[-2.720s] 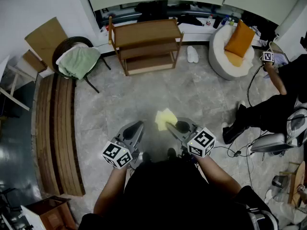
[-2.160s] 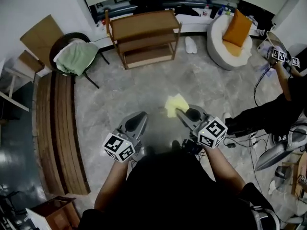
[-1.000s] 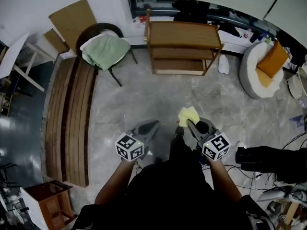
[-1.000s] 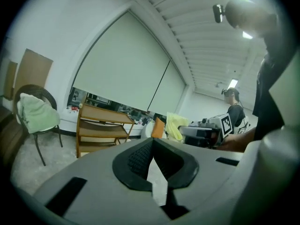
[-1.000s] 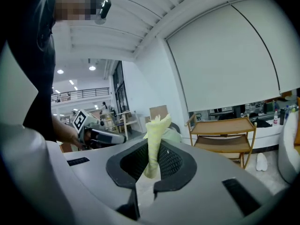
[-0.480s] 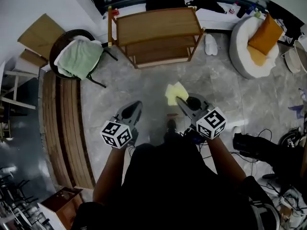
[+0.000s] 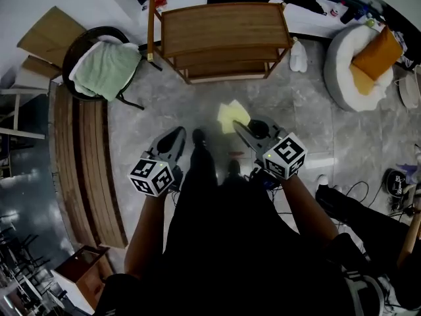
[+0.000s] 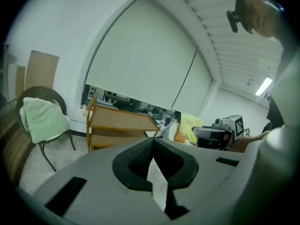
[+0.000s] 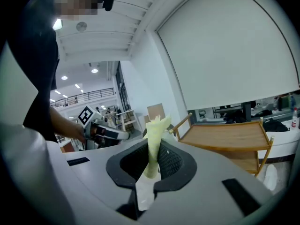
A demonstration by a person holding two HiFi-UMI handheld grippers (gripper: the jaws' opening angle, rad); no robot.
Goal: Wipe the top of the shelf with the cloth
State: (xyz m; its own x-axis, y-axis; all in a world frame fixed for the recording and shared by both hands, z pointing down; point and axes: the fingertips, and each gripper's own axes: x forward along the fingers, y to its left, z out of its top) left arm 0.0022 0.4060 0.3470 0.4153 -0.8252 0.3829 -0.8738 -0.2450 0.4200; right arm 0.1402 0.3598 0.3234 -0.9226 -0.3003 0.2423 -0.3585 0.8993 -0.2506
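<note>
As the right claw [image 7: 238, 126] clamps the yellow cloth [image 7: 231, 114], the fabric sticks out past its tips above the floor, well short of the wooden shelf's [image 7: 223, 26] front edge. The left claw [image 7: 176, 135], alongside, has its jaws pressed together on nothing.

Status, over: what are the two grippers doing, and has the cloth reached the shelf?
Right gripper shut on yellow cloth. Left gripper shut, empty. Brown wooden shelf ahead, cloth well short of its top. Nothing blocking.

head view: overhead, steeply down, far | left, right gripper views: low, level, forward | shared: shelf [image 7: 220, 28]
</note>
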